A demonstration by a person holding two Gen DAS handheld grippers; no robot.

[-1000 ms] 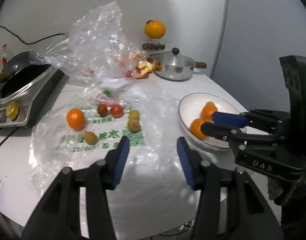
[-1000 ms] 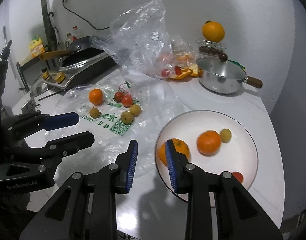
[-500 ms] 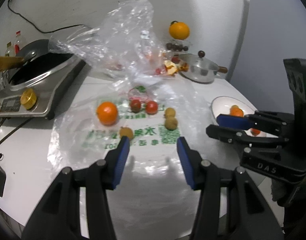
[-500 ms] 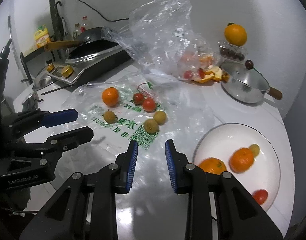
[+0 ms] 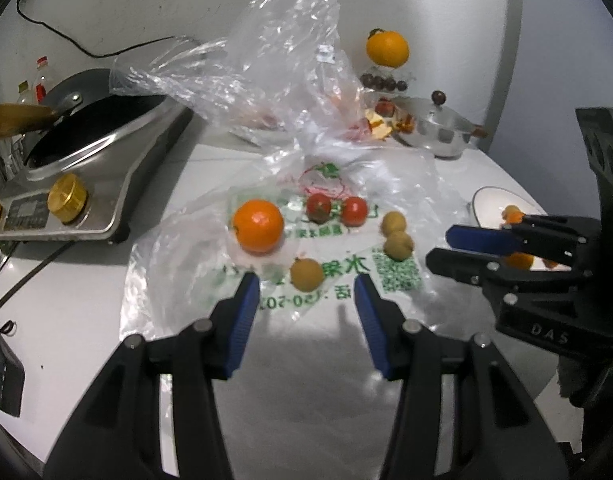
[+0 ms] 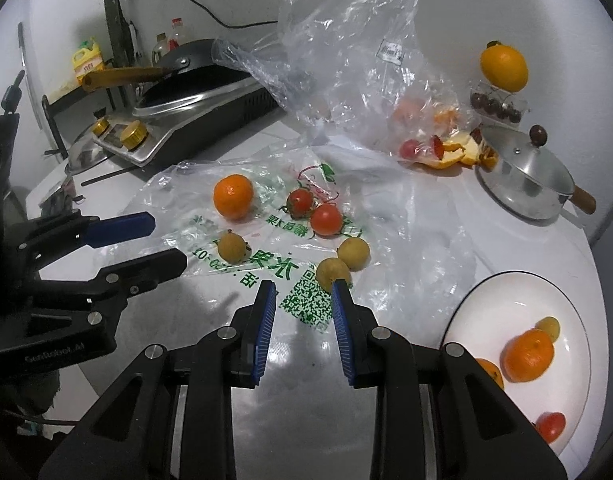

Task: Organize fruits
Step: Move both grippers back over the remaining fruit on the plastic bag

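Note:
On a flat printed plastic bag [image 5: 186,264] lie a mandarin [image 5: 258,226], two cherry tomatoes [image 5: 319,208] and three brown longans. My left gripper [image 5: 306,300] is open and empty, and one longan [image 5: 306,275] lies just beyond its tips. My right gripper [image 6: 302,304] holds nothing, its pads a narrow gap apart. Another longan [image 6: 332,274] sits right at its right fingertip. To the right, the white plate [image 6: 486,300] holds two mandarins [image 6: 527,355], a tomato [image 6: 550,426] and a small yellow fruit. Each gripper shows at the edge of the other's view.
A crumpled clear bag [image 5: 282,60] stands behind the fruits with peel and fruit inside. A cooker with a wok [image 5: 86,152] is at the back left. A lidded steel pot [image 6: 522,176] and a large orange [image 6: 503,67] on a box sit at the back right.
Both grippers have swung left from over the plate to the loose fruits on the printed bag and come closer to them. The plate has slid to the right edge. Jaw gaps are unchanged.

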